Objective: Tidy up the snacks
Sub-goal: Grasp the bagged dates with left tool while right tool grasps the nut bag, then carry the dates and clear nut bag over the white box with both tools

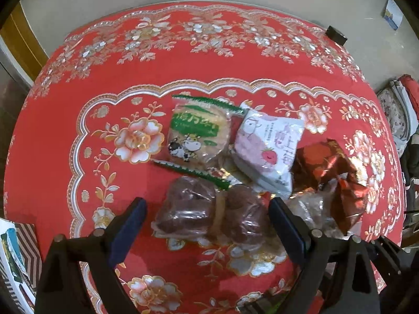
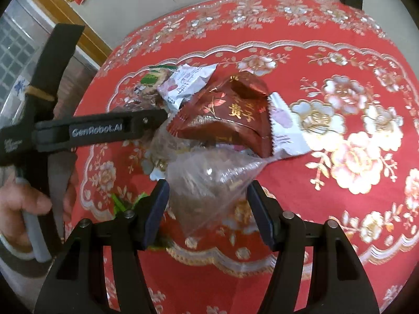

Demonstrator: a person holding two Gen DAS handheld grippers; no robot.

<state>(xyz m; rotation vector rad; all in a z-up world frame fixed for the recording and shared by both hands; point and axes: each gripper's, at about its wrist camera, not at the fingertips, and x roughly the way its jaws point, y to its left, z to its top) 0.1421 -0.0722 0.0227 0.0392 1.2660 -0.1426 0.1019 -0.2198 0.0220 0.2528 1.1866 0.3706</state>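
Reading "GenRobot.AI": left gripper (image 2: 159, 116)

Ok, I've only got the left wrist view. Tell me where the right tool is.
Observer: The right tool is open, its fingers either side of a clear bag of brown snacks, not clamped on it.
Operator: Describe what's beyond that bag.
Observer: A dark red packet with gold characters lies over the bag's far end.
Operator: Report anything tucked under it.
Observer: A white packet with pink print sticks out from beneath its right side.
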